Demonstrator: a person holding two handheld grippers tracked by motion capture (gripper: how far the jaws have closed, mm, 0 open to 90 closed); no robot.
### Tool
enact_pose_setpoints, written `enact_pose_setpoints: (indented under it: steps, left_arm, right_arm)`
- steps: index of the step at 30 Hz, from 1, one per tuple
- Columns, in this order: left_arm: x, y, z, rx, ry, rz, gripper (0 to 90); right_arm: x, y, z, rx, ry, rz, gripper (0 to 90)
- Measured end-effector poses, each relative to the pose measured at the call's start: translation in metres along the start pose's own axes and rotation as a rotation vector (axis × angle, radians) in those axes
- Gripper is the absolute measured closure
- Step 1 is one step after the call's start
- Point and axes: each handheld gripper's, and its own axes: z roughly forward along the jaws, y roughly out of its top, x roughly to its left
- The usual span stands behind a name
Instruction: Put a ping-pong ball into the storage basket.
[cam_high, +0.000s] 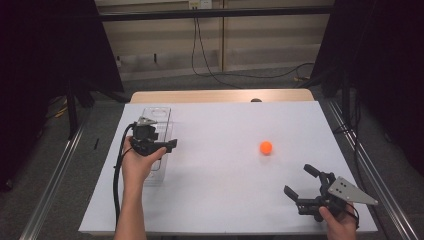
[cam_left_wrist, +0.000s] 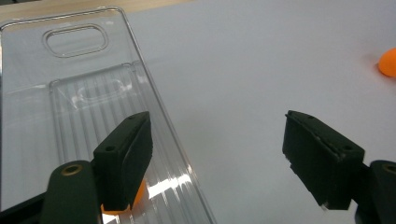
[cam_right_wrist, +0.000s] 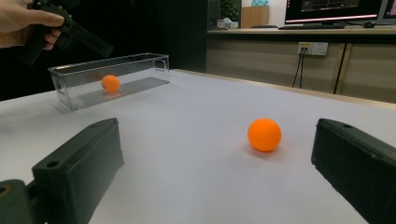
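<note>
A clear plastic box (cam_high: 159, 116) lies lengthwise at the left of the white table. One orange ball (cam_right_wrist: 110, 82) rests inside it; in the left gripper view that ball (cam_left_wrist: 136, 195) peeks out from under one jaw. My left gripper (cam_high: 170, 146) hovers over the box's right wall, open (cam_left_wrist: 217, 140), with nothing between its pads. A second orange ball (cam_high: 266, 147) sits on the bare table right of centre. My right gripper (cam_high: 299, 181) rests near the front right corner, open (cam_right_wrist: 217, 140), pointing at that ball (cam_right_wrist: 264, 134) from a short distance away.
A white sheet (cam_high: 225, 200) covers the table, with a strip of wood (cam_high: 220, 95) showing at the far edge. Dark curtains (cam_high: 45, 60) stand on both sides. Cables (cam_high: 210, 70) trail over the floor behind, and metal rails (cam_high: 55, 185) run along the table's sides.
</note>
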Motion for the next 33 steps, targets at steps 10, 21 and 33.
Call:
enact_pose_setpoints:
  steps: [10, 21, 33]
  left_arm:
    - [-0.01, 0.003, 0.004, 0.0, -0.042, 0.012, 22.2]
    - [-0.019, 0.005, 0.009, -0.004, -0.087, 0.02, 20.9]
    - [-0.028, 0.007, 0.015, 0.012, -0.118, 0.04, 17.6]
  right_arm:
    - [0.0, 0.0, 0.001, -0.001, 0.001, -0.001, 1.5]
    - [0.0, 0.0, 0.001, 0.0, 0.0, -0.001, 1.5]
    - [0.0, 0.0, 0.001, 0.004, 0.001, -0.001, 1.5]
